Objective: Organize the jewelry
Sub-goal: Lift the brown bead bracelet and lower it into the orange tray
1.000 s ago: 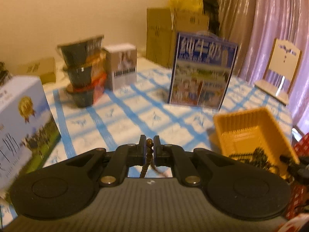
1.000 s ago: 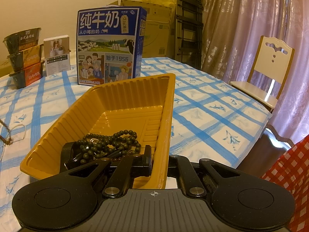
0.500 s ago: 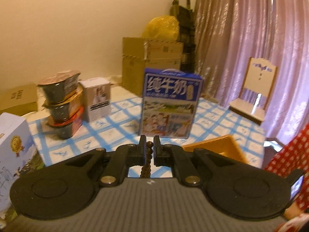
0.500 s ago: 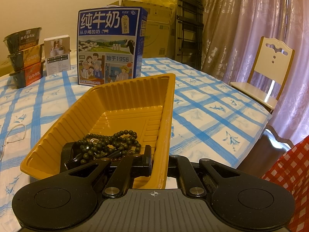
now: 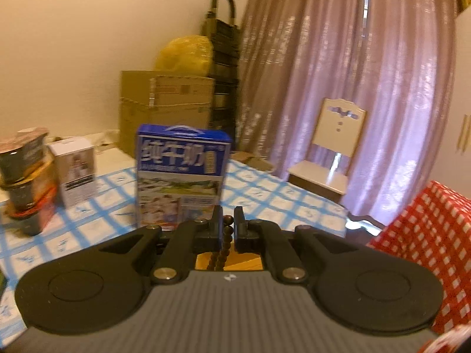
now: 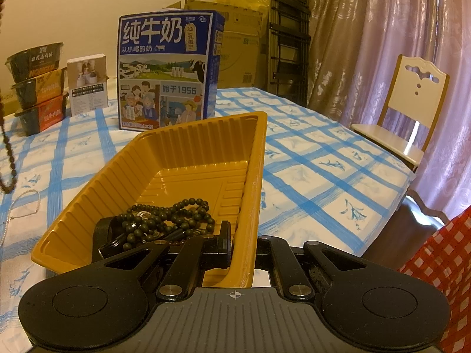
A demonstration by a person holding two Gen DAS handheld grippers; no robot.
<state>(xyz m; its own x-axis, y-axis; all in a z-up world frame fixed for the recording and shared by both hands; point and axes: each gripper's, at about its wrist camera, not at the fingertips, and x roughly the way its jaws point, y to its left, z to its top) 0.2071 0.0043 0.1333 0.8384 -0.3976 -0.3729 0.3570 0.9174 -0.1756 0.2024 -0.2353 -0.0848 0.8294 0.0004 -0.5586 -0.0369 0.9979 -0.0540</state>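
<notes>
My left gripper (image 5: pixel 227 224) is shut on a brown bead strand (image 5: pixel 223 244) that hangs down between its fingers, held high above the table. The same strand dangles at the far left of the right wrist view (image 6: pixel 7 147). My right gripper (image 6: pixel 243 245) is shut on the near right wall of the yellow ribbed tray (image 6: pixel 176 164). A dark green bead necklace (image 6: pixel 173 219) lies piled in the tray's near end with a dark band beside it. A thin pale chain (image 6: pixel 20 209) lies on the tablecloth left of the tray.
A blue milk carton (image 6: pixel 167 70) stands behind the tray. Stacked noodle bowls (image 6: pixel 36 86) and a small white box (image 6: pixel 86 83) stand at the back left. A white chair (image 6: pixel 406 117) and curtains are at the right. Cardboard boxes (image 5: pixel 164 108) stand behind the table.
My left gripper has risen and tilted up with the brown strand, so the tray has dropped below its view. The strand now hangs into the right wrist view. My right gripper has stayed still.
</notes>
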